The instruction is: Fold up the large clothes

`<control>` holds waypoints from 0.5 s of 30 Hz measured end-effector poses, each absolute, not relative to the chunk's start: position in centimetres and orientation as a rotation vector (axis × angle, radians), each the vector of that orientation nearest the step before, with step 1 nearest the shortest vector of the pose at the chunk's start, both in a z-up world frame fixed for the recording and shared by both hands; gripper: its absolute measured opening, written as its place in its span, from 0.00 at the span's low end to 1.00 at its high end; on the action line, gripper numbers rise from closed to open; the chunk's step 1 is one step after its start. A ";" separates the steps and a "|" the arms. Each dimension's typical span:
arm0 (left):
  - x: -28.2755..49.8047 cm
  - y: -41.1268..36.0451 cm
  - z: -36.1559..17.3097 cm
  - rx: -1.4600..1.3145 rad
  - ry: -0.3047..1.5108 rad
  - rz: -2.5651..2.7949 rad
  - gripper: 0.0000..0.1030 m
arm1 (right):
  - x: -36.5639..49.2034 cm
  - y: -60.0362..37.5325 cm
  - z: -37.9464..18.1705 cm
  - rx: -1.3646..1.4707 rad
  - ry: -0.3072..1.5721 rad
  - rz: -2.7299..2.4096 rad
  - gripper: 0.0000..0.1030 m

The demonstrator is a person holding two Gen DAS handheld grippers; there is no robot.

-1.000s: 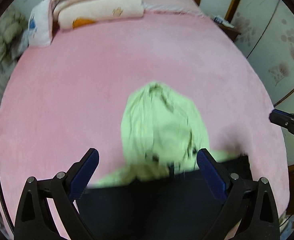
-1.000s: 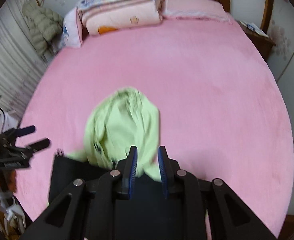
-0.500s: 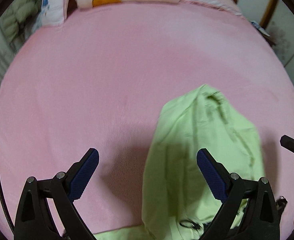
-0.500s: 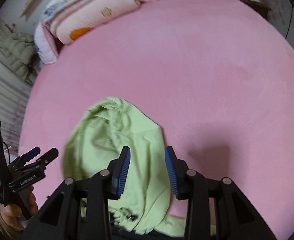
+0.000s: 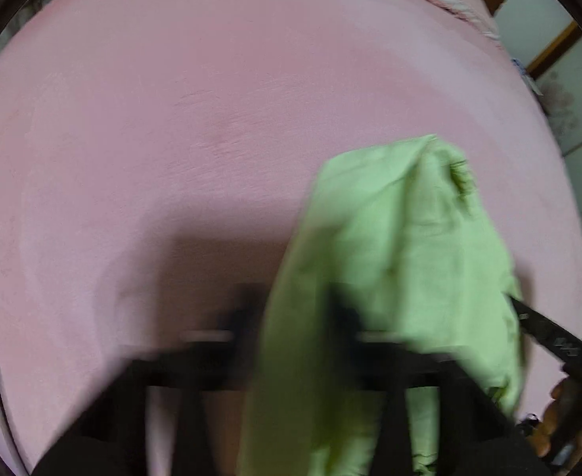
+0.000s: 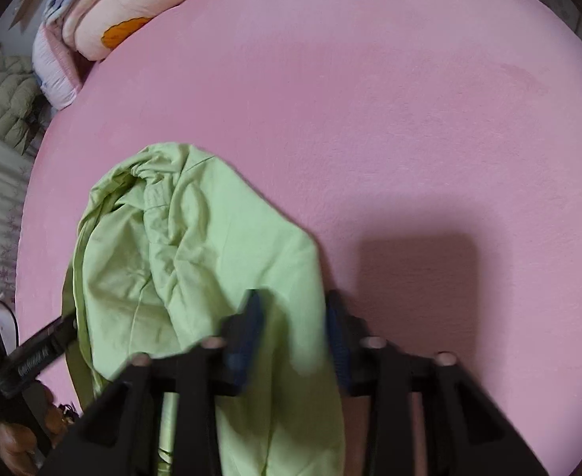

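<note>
**Both claws biting the green garment's near edge: grab step, lift comes next**

Landmark is the green garment (image 6: 196,261); all places are relative to it.

Nearest you: your left claw (image 5: 295,317) has just snapped closed from wide apart. That view is badly smeared, but the garment's left strip runs straight through between the jaws, so I read it as clamped on the cloth. Your right claw (image 6: 291,329) has also just been closing; its blue pads (image 6: 251,317) sit either side of the garment's right-hand strip, with cloth between them. A gap shows between the pads, filled with fabric, so it looks clamped on the garment rather than empty.

Garment itself: crumpled heap on the pink bed (image 6: 410,119), lying near the bed's near edge, bunched collar or hem at its far end. Not spread flat at all.

Beyond the garment: bare pink sheet, then folded quilts (image 6: 132,12) at the far-left corner, well apart from it.

Step, my read: you're at the first grab, no fold made yet.

Next move calls for:
- Check each claw holds a single layer at a corner or hem, not a wad.
- Lift and spread the two claws apart so the garment hangs open.
- Lay it flat on the open sheet beyond the heap.

Risk: a grip on bunched layers will drag the heap instead of opening it.
</note>
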State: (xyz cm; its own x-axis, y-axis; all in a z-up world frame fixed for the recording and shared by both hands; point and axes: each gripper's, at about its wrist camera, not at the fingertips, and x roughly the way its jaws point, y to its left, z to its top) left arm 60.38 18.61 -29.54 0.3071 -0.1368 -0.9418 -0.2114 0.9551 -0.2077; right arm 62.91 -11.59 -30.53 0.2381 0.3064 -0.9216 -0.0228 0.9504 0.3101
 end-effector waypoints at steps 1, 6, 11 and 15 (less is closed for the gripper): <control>60.2 18.2 -28.9 -0.291 1.251 0.056 0.05 | 62.7 -11.2 -30.2 0.222 1.304 0.238 0.03; 55.9 17.9 -23.2 -0.254 1.035 -0.044 0.04 | 58.3 -12.3 -22.8 0.231 1.042 0.339 0.02; 43.0 20.3 -17.5 -0.289 0.769 -0.164 0.17 | 45.1 -15.8 -15.6 0.209 0.715 0.450 0.03; 32.7 21.6 -20.6 -0.149 0.880 -0.084 0.68 | 35.6 -18.8 -18.8 0.139 0.833 0.340 0.53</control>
State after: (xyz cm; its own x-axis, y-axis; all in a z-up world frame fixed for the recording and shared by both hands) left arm 32.71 21.61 -20.55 0.6345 -0.1342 -0.7612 0.0113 0.9863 -0.1646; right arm 35.56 -18.76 -18.75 0.6227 0.3492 -0.7002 -0.2410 0.9370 0.2530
